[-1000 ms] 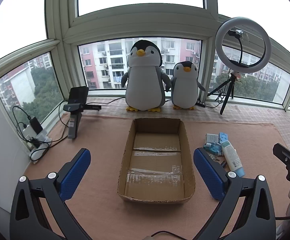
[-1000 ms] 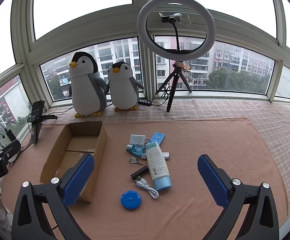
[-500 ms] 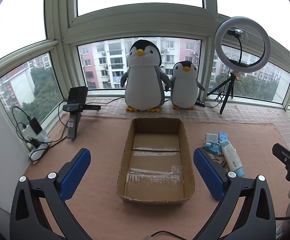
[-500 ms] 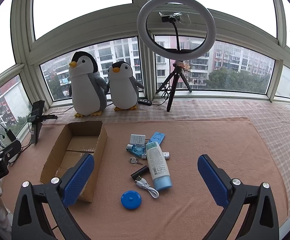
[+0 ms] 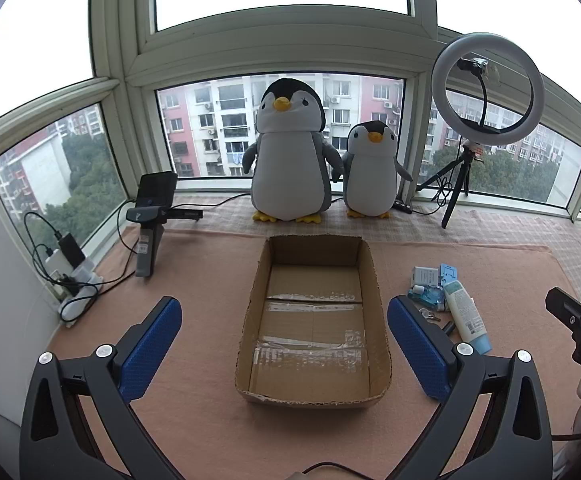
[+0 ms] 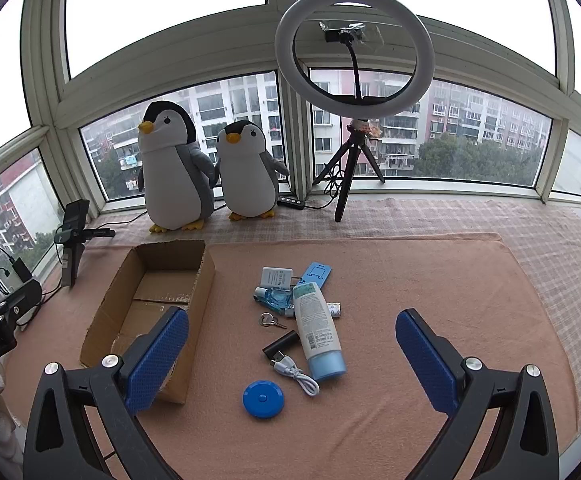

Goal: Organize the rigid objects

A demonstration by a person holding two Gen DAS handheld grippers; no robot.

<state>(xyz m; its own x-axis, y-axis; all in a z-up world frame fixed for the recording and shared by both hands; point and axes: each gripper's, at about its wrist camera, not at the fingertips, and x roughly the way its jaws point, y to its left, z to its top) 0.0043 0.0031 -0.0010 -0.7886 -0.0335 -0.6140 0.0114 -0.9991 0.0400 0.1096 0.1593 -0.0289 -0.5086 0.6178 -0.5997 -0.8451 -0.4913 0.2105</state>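
While both tools [image 5: 284,344] [image 6: 292,356] gape: empty box [image 5: 374,276].

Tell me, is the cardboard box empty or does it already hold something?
Empty. In the left wrist view the cardboard box shows only its bare taped floor; the items lie outside on the mat.

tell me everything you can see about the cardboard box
The cardboard box is a shallow, open-topped brown tray with ragged cut edges and clear tape strips across its floor. It looks empty and lies flat on the pink mat, left of the pile of small items, in front of the penguins. Neither gripper touches it.
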